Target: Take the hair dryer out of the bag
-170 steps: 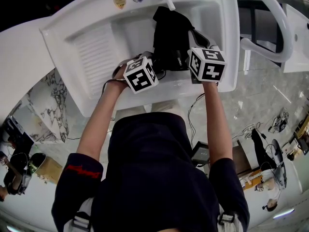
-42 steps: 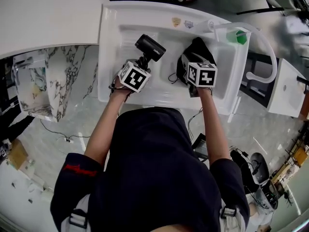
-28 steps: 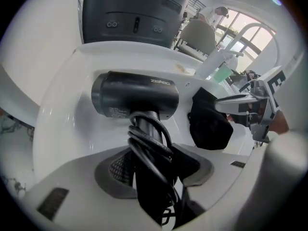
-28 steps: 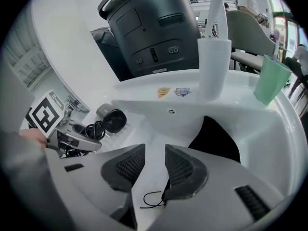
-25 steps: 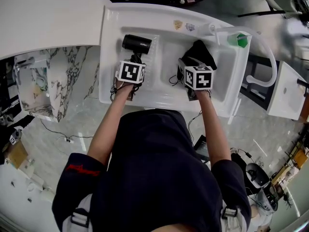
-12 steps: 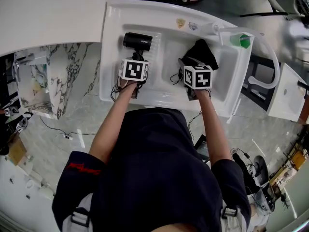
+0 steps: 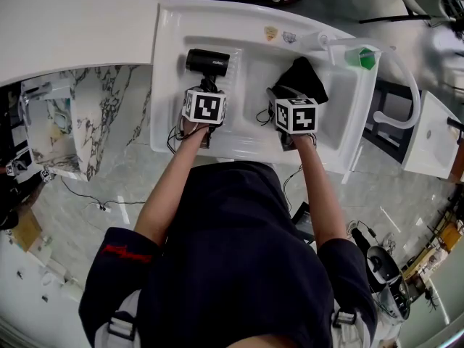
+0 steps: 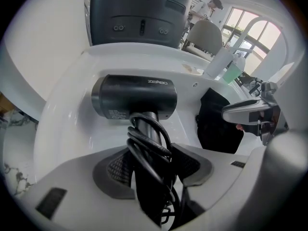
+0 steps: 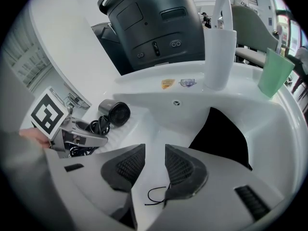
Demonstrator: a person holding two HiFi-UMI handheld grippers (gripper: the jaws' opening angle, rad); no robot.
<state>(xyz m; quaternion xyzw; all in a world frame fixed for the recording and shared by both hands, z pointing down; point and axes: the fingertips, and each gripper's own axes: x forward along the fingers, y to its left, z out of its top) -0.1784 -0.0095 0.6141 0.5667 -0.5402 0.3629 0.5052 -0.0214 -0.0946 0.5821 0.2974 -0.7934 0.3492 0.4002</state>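
Note:
The black hair dryer [image 7: 208,61] is out of the bag, over the ribbed left part of the white sink [image 7: 163,85]. My left gripper [image 7: 208,85] is shut on its handle, which has the cord wound round it. In the left gripper view the barrel [image 8: 134,97] lies crosswise beyond the gripper [image 8: 151,158]. The empty black bag [image 7: 304,78] slumps in the sink's right basin. My right gripper [image 7: 279,94] sits at its near edge. In the right gripper view that gripper [image 9: 155,165] stands slightly open. White sink shows in the gap, with the bag [image 9: 224,138] behind and a thin black string [image 9: 156,196] below.
A green cup [image 7: 361,59] and a white tap pipe [image 9: 219,57] stand at the sink's back right rim. A dark grey machine [image 9: 149,23] rises behind the sink. A white counter [image 7: 65,20] lies to the left, with marble floor below.
My left gripper has carried the hair dryer away from the bag to the sink's left side, where it has held almost still for the last half second. The right gripper stayed by the bag.

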